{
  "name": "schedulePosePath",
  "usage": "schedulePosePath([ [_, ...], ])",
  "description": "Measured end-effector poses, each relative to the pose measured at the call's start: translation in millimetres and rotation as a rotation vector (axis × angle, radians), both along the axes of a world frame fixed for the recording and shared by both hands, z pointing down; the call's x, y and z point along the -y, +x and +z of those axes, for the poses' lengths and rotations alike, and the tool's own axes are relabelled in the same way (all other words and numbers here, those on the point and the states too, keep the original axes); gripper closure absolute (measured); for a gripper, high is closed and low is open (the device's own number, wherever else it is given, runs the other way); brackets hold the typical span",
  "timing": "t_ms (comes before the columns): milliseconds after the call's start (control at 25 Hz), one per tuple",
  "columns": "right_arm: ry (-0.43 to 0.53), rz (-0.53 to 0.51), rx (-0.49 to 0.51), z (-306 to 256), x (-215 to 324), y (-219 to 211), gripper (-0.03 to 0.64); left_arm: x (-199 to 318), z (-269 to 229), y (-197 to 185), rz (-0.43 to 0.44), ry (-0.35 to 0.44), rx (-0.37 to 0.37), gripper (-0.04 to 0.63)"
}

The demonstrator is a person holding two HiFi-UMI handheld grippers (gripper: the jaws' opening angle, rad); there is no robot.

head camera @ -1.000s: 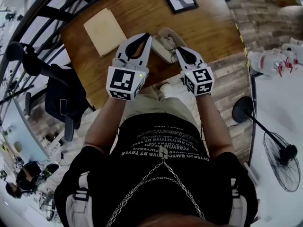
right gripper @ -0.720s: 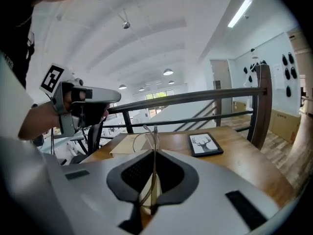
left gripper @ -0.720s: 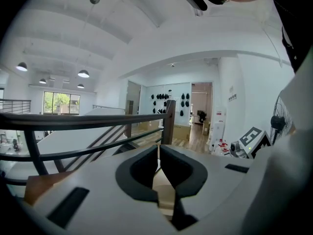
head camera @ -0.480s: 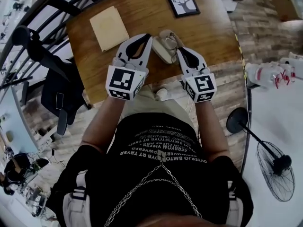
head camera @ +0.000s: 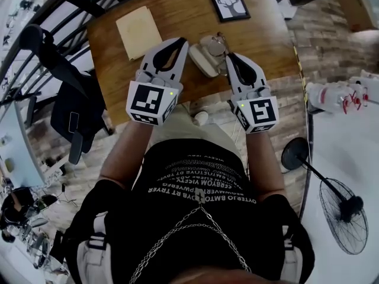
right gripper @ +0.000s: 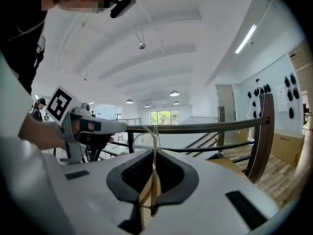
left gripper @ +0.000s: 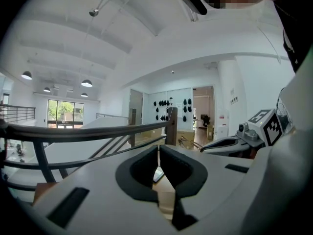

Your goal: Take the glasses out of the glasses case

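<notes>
Glasses [right gripper: 154,131] sit clamped between the jaws of the right gripper [right gripper: 153,175], seemingly clear of the glasses case [head camera: 201,58]. The left gripper [left gripper: 158,161] has its jaws together, empty. Next: lay them on the desk [head camera: 177,16].

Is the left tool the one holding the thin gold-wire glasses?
No, the thin gold-wire glasses are pinched between the jaws of the right tool.

Glasses [right gripper: 153,165]: thin gold wire frame, clamped edge-on in right gripper [head camera: 230,58], clear of the case. Glasses case [head camera: 201,58]: cream clamshell, open, lying towards near edge of counter [head camera: 177,10].
</notes>
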State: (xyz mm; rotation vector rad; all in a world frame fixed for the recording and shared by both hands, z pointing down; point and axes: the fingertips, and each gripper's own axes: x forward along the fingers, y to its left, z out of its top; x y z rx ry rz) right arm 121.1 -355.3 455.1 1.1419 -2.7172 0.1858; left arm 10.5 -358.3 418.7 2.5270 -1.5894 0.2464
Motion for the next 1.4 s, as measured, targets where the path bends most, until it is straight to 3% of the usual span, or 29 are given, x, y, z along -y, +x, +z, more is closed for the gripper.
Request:
schedulePosePath([
  [200,0.102,-0.006,0.018,-45,-7,-2,0.589,-8,-29,-5,-0.009,0.061,0.002,0.558],
  [600,0.19,-0.015,0.069,-100,-28,-4,0.589,-32,-66,-16,-0.04,0.126,-0.027,0.558],
  [1080,0.177,-0.012,0.098,-101,-33,-4,0.589,-43,-59,-22,-0.056,0.103,-0.018,0.558],
  [1400,0.14,0.001,0.093,-86,-32,5,0.589,-42,-48,-8,-0.023,0.077,-0.007,0.558],
])
